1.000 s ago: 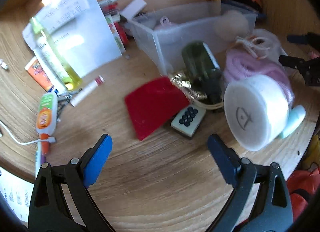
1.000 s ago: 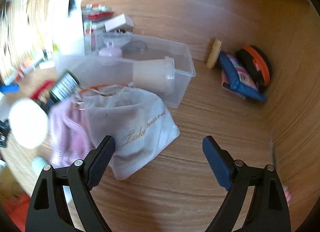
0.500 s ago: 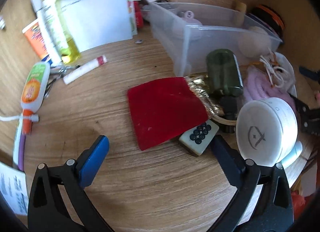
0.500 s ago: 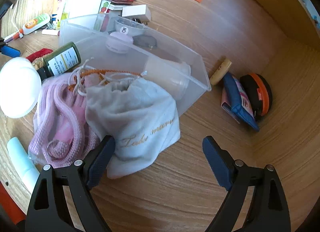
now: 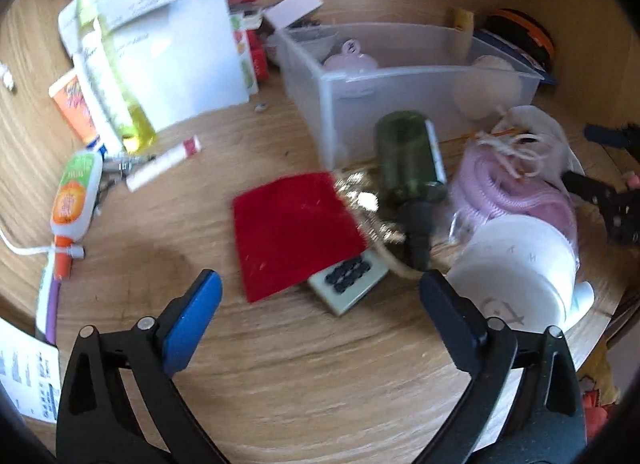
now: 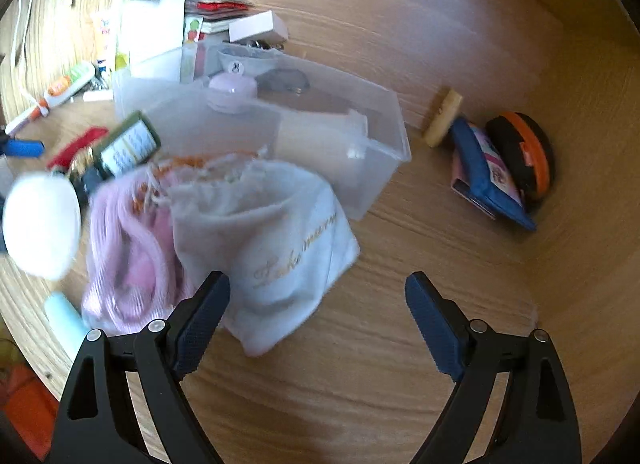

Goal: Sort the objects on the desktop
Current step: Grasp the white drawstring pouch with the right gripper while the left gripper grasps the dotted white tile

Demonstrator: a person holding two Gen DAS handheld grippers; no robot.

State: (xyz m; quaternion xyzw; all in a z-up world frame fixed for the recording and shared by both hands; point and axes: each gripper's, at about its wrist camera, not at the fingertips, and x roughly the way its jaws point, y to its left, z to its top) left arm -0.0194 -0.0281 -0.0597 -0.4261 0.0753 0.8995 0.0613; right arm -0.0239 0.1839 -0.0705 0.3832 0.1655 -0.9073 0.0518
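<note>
My left gripper (image 5: 320, 296) is open and empty above the wooden desk, just in front of a red cloth square (image 5: 294, 234) and a mahjong tile (image 5: 348, 276). A green bottle (image 5: 408, 160) lies beside a clear plastic bin (image 5: 384, 80), a pink coiled cord (image 5: 512, 188) and a white round jar (image 5: 516, 264). My right gripper (image 6: 318, 312) is open and empty, its left finger at the edge of a white drawstring bag (image 6: 276, 240). The bin (image 6: 280, 132) also shows behind the bag.
Papers (image 5: 168, 32), a yellow bottle (image 5: 120, 104), a glue tube (image 5: 74, 192) and a lip balm (image 5: 164, 164) lie at the left. A blue box (image 6: 484, 172), an orange-black disc (image 6: 524, 152) and a beige disc (image 6: 442, 118) stand by the wooden wall at the right.
Both grippers stay open. The left view has shifted slightly and pulled back from the red cloth. The right view has swung so the bag sits closer to its left finger.
</note>
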